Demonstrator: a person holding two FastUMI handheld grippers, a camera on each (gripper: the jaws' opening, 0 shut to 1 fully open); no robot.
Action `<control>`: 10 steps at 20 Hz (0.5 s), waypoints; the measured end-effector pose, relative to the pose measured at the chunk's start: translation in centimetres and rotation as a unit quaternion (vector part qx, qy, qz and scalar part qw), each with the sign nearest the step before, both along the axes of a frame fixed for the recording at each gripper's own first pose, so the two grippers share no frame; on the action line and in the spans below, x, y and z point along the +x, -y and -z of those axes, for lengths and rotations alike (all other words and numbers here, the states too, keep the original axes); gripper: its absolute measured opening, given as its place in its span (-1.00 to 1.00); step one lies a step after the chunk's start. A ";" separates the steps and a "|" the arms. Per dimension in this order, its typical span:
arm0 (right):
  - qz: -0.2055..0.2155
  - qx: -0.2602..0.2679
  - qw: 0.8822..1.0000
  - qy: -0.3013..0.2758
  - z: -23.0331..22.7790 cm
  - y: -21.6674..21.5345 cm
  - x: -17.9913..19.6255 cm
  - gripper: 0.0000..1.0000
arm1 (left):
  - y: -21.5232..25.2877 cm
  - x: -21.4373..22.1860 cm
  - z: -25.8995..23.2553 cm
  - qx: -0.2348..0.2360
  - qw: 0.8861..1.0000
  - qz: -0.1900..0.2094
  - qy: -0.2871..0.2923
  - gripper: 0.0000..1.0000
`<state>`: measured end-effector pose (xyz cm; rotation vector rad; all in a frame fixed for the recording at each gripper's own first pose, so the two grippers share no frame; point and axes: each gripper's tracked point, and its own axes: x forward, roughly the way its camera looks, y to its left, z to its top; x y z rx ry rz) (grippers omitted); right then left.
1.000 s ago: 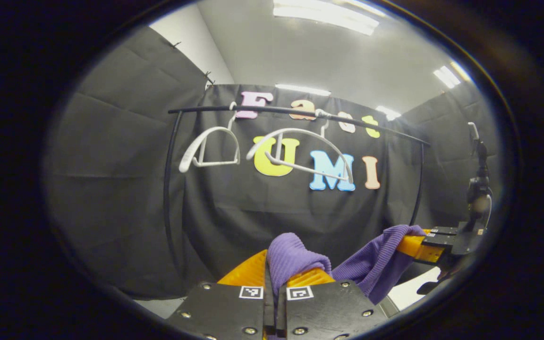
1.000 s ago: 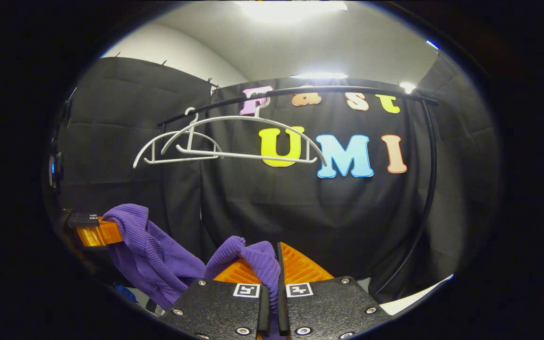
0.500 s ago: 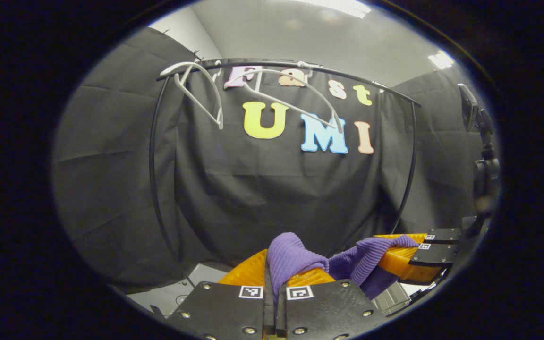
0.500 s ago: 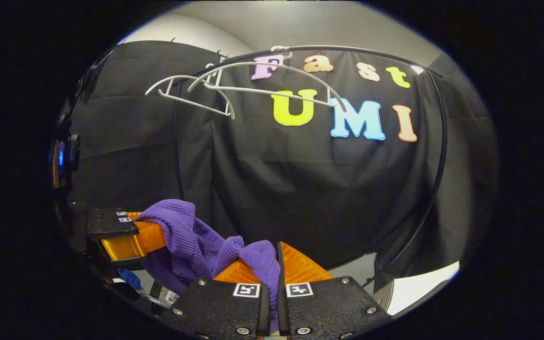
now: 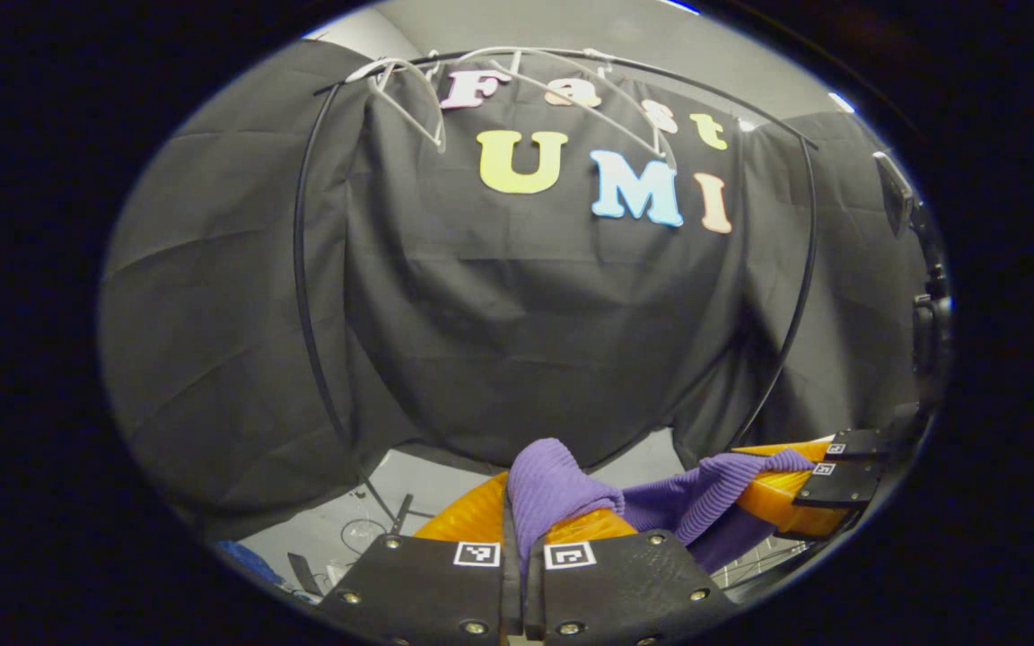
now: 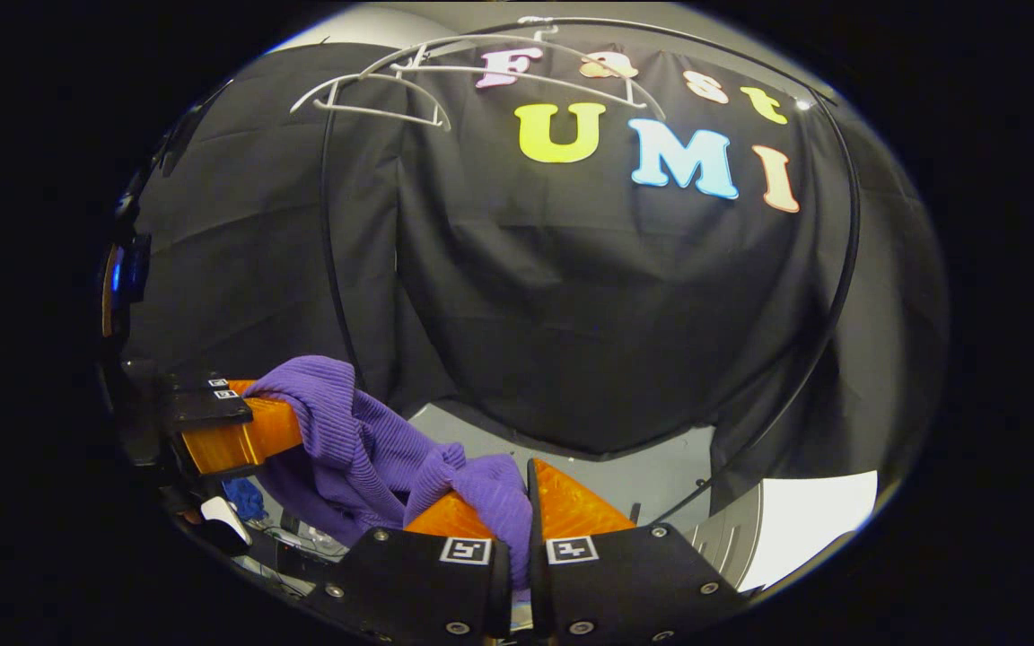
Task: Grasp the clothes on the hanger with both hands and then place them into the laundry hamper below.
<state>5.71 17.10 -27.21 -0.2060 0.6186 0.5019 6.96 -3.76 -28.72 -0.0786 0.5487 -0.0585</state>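
The left gripper (image 5: 521, 516) sits low in the left gripper view, its two fingers closed tight on a fold of purple garment (image 5: 553, 489) that bulges up between them. The cloth runs rightward to the right gripper (image 5: 782, 480) — that one also has it pinched. Up top, two bare white hangers (image 5: 517, 85) hang tilted from a black rail (image 5: 562, 56) — well above the garment.
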 end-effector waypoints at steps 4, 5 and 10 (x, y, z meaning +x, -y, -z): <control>-0.008 -0.032 0.999 -0.031 3.8 0.9 -1.7 -0.83 | -0.4 -1.0 4.6 0.011 0.999 -0.001 -0.044 -0.94; -0.009 -0.040 0.998 -0.037 4.5 1.0 -2.0 -0.82 | -0.3 -1.2 5.3 0.012 0.999 0.000 -0.053 -1.00; -0.008 -0.088 0.993 -0.078 8.0 3.0 -3.1 -0.72 | -0.1 -2.4 8.5 0.033 0.994 0.006 -0.103 -0.92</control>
